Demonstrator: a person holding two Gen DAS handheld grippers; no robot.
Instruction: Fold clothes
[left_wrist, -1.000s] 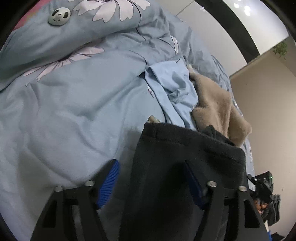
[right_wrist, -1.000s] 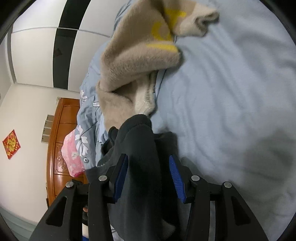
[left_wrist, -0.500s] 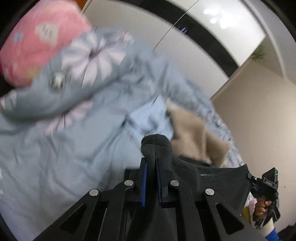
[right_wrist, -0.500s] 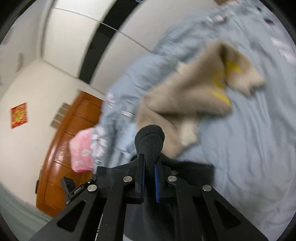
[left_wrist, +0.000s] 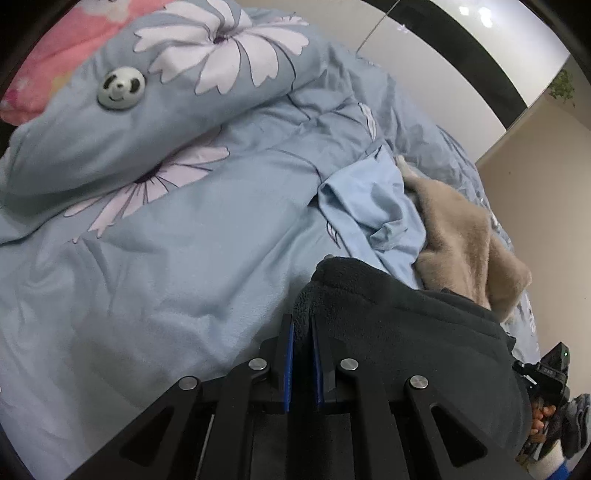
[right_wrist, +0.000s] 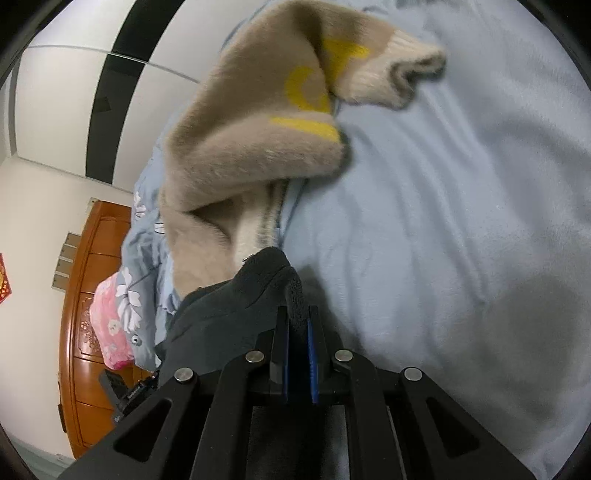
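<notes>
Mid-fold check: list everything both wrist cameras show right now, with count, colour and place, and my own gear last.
dark fleece garment: 1, charcoal, nearest the cameras, an edge pinched in each gripper
beige sweater: 1, tan with yellow marks, crumpled on the bed just beyond the dark garment
light blue garment: 1, pale blue, bunched beside the sweater
duvet: 1, grey-blue with white flowers, covering the bed
panda clip: 1, white and black, on the duvet's folded corner
pink pillow: 1, pink, behind that corner
wooden cabinet: 1, brown, beside the bed
wardrobe doors: white with black strips, behind the bed
left gripper: 1, black, blue pads, shut on fleece
right gripper: 1, black, blue pads, shut on fleece
</notes>
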